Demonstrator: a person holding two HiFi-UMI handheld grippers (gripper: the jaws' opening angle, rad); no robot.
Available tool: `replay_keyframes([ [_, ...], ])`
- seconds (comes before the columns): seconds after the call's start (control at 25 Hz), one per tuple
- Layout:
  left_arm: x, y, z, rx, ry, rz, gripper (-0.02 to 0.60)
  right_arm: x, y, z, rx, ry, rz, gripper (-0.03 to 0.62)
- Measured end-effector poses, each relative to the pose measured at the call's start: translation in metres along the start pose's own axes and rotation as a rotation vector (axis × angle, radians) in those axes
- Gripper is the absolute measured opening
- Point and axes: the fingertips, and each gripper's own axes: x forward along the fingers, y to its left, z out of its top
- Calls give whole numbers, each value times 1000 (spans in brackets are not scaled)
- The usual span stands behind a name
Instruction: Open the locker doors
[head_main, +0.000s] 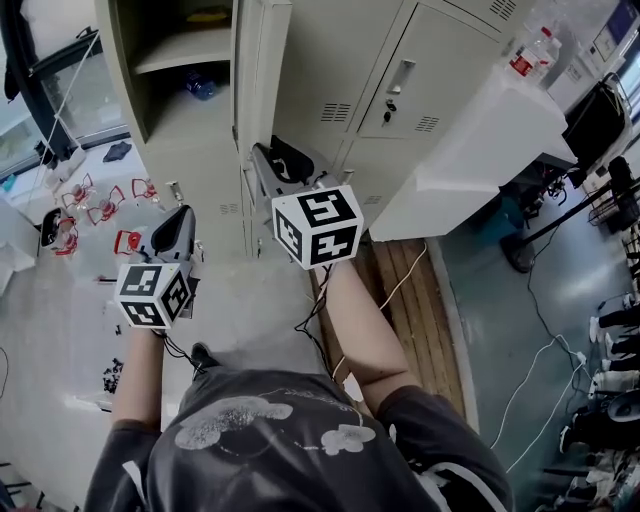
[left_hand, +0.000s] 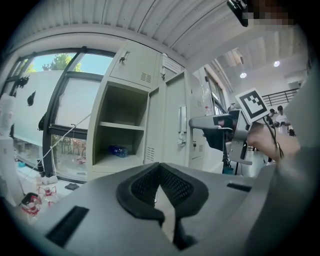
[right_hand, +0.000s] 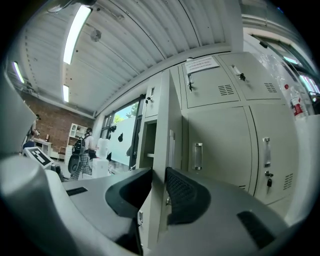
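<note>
Right tool clamped on the locker door's edge, left tool closed and empty.

Head view: my right tool (head_main: 268, 152) reaches the edge of the locker door (head_main: 262, 70), which stands swung out from the lockers (head_main: 330, 60). My left tool (head_main: 178, 215) hangs lower left, apart from them. Left gripper view: its tips meet with nothing between them, and it faces an open compartment (left_hand: 122, 107) with a blue bottle (left_hand: 119, 150) on its floor. Right gripper view: both pads (right_hand: 182, 192) press on the door's edge.

locker door (right_hand: 165, 115): pale beige
bottle (head_main: 199, 85), left of locker door: blue
marker cube (head_main: 317, 226): black-and-white squares
pads (right_hand: 182, 192): black mesh
</note>
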Motion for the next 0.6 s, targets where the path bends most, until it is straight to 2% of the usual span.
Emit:
replay_keyframes([
  [0.16, -8, -9, 3, 10, -3, 15, 8, -12, 1, 9, 7, -35, 20, 113],
  [0.32, -14, -32, 6, 13, -13, 15, 8, -34, -2, 12, 8, -41, 39, 171],
  [0.6, -12, -90, 7, 23, -28, -30, 8, -84, -29, 6, 19, -37, 4, 205],
])
